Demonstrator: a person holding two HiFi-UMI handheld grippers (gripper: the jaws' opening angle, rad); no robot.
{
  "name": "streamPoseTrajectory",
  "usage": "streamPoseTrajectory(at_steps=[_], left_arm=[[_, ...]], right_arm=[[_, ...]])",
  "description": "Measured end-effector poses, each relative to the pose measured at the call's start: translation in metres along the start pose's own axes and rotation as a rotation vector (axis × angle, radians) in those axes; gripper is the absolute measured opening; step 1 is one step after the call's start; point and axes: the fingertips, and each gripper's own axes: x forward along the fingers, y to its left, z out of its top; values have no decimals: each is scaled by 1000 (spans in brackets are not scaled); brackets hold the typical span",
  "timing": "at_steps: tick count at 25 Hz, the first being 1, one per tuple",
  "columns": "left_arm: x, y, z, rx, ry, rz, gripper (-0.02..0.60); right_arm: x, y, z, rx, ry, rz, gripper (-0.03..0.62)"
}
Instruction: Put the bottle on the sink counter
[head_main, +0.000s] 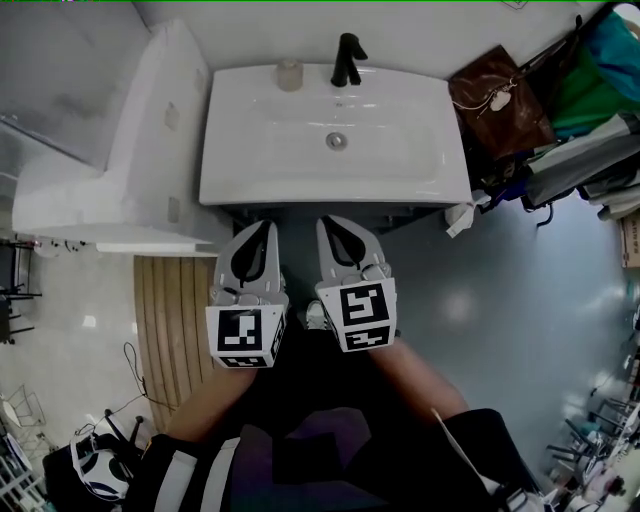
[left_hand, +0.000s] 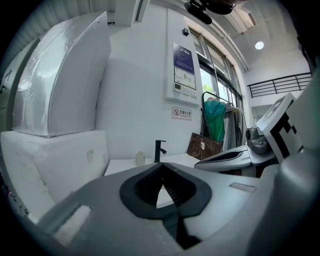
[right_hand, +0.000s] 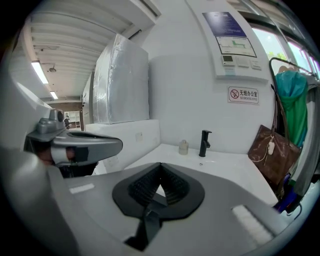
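Both tongs are closed, tips pressed together with nothing between them. The left tongs (head_main: 268, 228) and the right tongs (head_main: 326, 224) are held side by side, close but not touching, at the near edge of the sink counter (head_main: 232, 182), pointing toward the wall. In the left gripper view the left tongs (left_hand: 162, 165) show their dark ribbed pads meeting at the tip, with only a small empty gap behind it. The right gripper view shows the same of the right tongs (right_hand: 160, 165). The person's forearms (head_main: 415, 372) run back from them toward the bottom of the head view.

On the floor to the left of the tongs lies a slatted wooden mat (head_main: 168, 330). Beyond the tips is the white basin with its drain (head_main: 337, 141) in the middle.

The bottle (head_main: 289, 73) is small and pale. It stands upright on the sink counter at the back edge, just left of the black tap (head_main: 347, 58) and apart from it. It is well apart from both tongs. Both gripper views show the bottle (left_hand: 140, 158) (right_hand: 184, 147) in the same spot beside the tap (left_hand: 159, 150) (right_hand: 204, 143).

To the left of the counter stands a large white wrapped block (head_main: 120, 150). To the right hangs a brown bag (head_main: 497, 100) (right_hand: 274, 150), with a green garment (right_hand: 290, 97) above it. On the wall behind are a control panel (right_hand: 232, 42) and a small sign (right_hand: 243, 94).
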Motion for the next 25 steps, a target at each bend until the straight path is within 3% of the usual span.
streamPoseTrajectory(at_steps=[9, 25], left_arm=[[-42, -38, -16, 24, 1, 0, 2], [-73, -51, -18, 28, -32, 32, 2]], right_arm=[[-52, 15, -21, -39, -2, 24, 2], [-80, 29, -36, -48, -2, 66, 0]])
